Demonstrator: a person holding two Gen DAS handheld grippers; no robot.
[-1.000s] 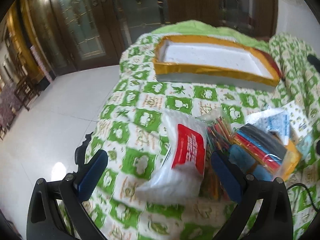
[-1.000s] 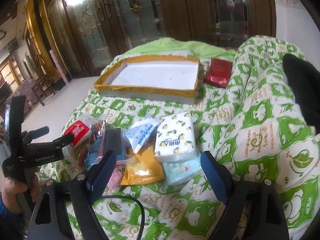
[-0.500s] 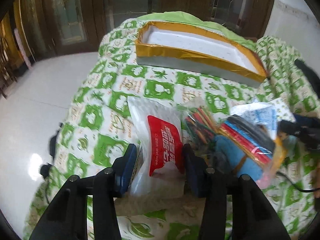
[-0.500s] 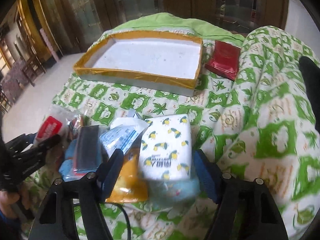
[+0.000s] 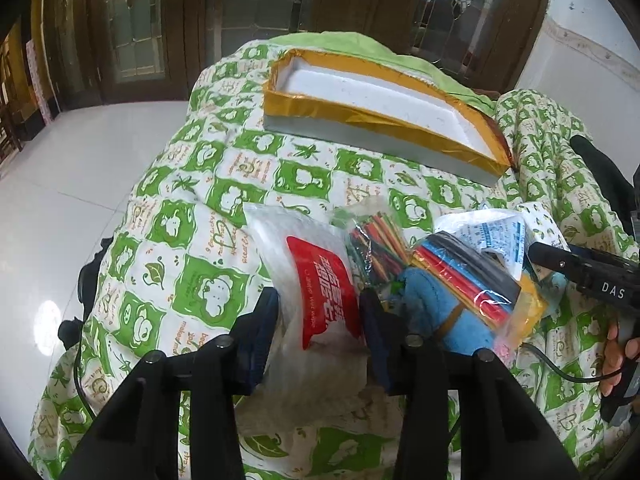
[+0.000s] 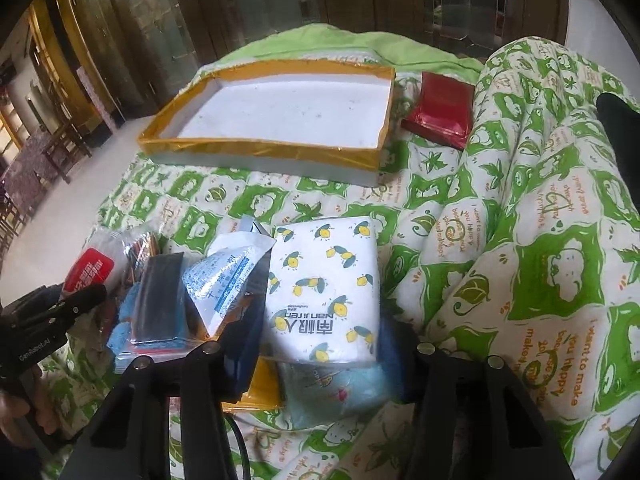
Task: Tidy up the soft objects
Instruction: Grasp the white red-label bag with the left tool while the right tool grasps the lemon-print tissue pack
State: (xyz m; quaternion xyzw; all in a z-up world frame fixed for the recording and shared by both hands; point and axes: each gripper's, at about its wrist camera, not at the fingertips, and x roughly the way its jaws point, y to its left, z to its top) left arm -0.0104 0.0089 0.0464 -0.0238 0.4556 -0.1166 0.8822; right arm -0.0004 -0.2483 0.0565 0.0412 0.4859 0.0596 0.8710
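Note:
A pile of soft packets lies on a green-and-white quilt. My left gripper (image 5: 320,320) is shut on a clear bag with a red label (image 5: 320,292), its pads pressed into both sides. My right gripper (image 6: 320,344) is shut on a white tissue pack with lemon print (image 6: 328,288), which lies on a pale blue packet (image 6: 336,392). A white foam tray with gold rim (image 5: 360,116) stands further back, also in the right wrist view (image 6: 256,148). The red-label bag shows at left in the right wrist view (image 6: 88,268).
Beside the bag lie a packet of coloured sticks (image 5: 376,240), a blue cloth bundle in plastic (image 5: 448,304) and a white printed pouch (image 6: 228,276). A yellow packet (image 6: 260,384) sits under the pile. A dark red packet (image 6: 440,108) lies right of the tray. Tiled floor (image 5: 60,200) lies left.
Both grippers moved down into the pile. The left one closed from wide open onto the red-label bag. The right one closed around the lemon tissue pack.

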